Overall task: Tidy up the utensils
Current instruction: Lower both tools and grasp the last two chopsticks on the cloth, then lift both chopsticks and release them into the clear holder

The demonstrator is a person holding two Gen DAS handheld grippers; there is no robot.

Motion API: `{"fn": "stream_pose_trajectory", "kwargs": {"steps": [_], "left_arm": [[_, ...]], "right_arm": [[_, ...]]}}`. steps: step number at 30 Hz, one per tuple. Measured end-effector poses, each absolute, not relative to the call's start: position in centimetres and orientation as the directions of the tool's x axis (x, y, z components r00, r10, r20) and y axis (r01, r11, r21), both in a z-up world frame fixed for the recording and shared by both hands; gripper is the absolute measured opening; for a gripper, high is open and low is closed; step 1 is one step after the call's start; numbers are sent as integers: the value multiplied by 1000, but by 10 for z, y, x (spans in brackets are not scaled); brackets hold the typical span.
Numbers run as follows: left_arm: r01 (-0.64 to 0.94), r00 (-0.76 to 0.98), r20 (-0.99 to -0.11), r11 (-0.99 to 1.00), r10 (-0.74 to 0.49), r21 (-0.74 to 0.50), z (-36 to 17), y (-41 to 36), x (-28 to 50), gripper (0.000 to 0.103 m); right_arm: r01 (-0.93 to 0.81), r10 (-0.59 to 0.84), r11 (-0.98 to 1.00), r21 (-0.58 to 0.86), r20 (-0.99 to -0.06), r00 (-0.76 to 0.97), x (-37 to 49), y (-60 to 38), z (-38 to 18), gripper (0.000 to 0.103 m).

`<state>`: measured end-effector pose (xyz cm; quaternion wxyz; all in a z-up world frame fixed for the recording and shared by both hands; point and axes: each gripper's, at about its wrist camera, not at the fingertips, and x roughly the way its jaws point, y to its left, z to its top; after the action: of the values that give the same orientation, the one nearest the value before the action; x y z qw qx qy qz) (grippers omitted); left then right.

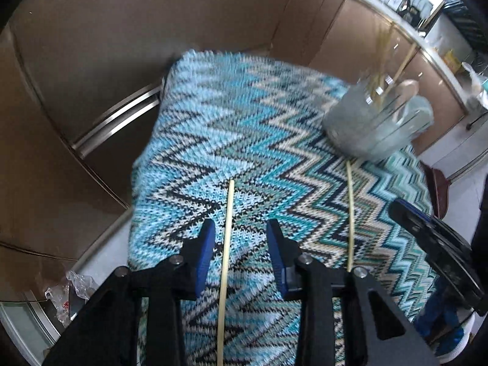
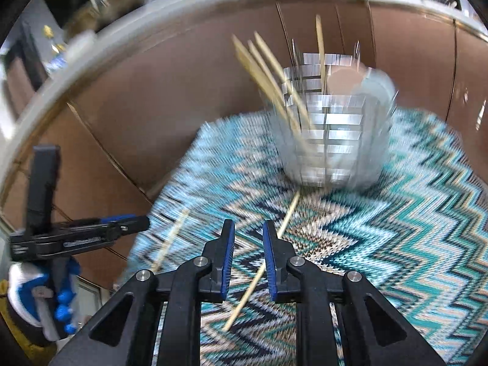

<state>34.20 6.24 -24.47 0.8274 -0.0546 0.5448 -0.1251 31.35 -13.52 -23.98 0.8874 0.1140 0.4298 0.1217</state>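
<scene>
My left gripper [image 1: 241,244] hangs over a blue zigzag knitted cloth [image 1: 244,122], jaws apart, with one pale chopstick [image 1: 226,238] lying lengthwise between them, untouched. A second chopstick [image 1: 351,213] lies to the right. Beyond it stands a blurred holder [image 1: 375,125] with sticks inside.

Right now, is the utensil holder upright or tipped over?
Upright. The utensil holder stands on the zigzag cloth, chopsticks sticking up out of its top.
</scene>
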Motion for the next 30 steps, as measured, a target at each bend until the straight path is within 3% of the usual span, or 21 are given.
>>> {"fn": "stream_pose_trajectory", "kwargs": {"steps": [7,14,17,30], "left_arm": [[157,285,-925,964,-250,-213,-272,54,369,20],[157,254,-939,968,-231,-196,-283,48,375,6],[151,259,-938,969,-228,-194,-282,49,374,5],[158,354,-888,954,-294,-253,-234,63,342,5]], "right_arm": [[-58,264,960,273,-820,507,359,-130,-289,16],[-37,243,966,255,-854,460,371,-130,-304,10],[-40,270,958,283,-850,453,371,-132,-302,6],[-165,401,913,372,-751,525,310,-152,-252,5]]}}
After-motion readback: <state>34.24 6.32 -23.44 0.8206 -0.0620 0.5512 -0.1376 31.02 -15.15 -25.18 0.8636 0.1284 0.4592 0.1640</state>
